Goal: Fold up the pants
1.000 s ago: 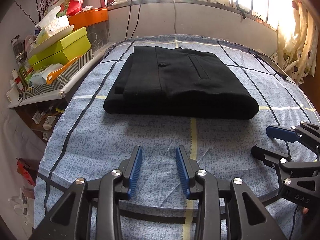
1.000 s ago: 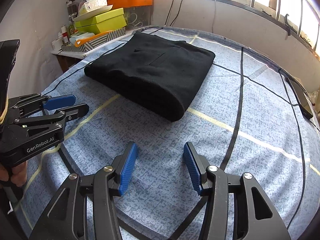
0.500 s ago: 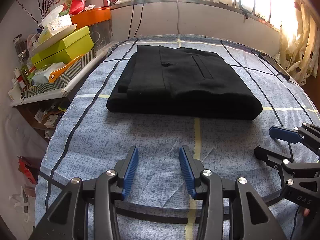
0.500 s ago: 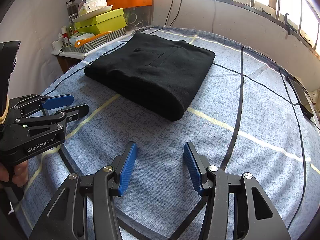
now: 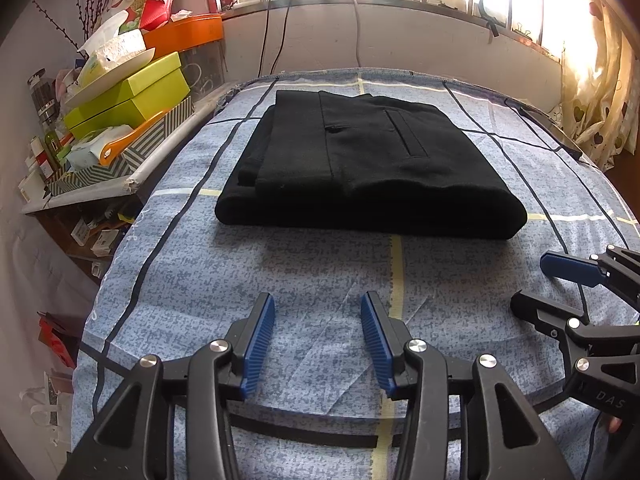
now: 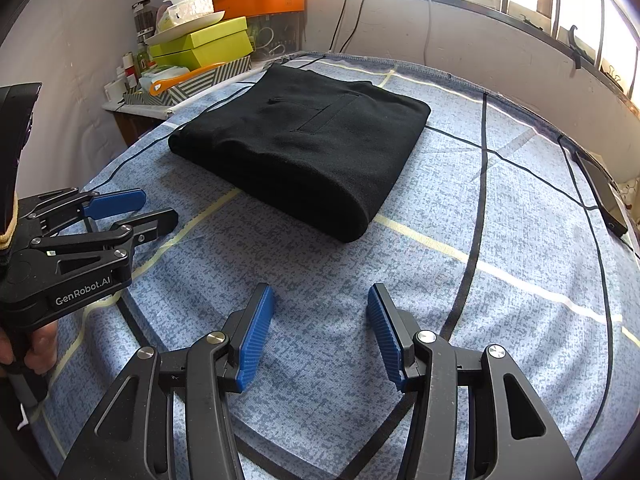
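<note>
The black pants (image 5: 368,168) lie folded into a thick rectangle on the blue patterned bed sheet (image 5: 312,276), back pocket facing up. They also show in the right wrist view (image 6: 312,148). My left gripper (image 5: 318,312) is open and empty, hovering over the sheet in front of the pants. It also shows in the right wrist view (image 6: 154,210) at the left. My right gripper (image 6: 320,300) is open and empty, short of the pants' folded corner. It also shows in the left wrist view (image 5: 528,280) at the right edge.
A cluttered side shelf with green boxes (image 5: 132,96), an orange box (image 5: 188,34) and tissues stands left of the bed. A dark phone (image 6: 602,192) lies at the bed's right edge. A wall with cables and a window runs along the back.
Both grippers have drifted back slightly from the pants and stayed open. The pants have not moved.
</note>
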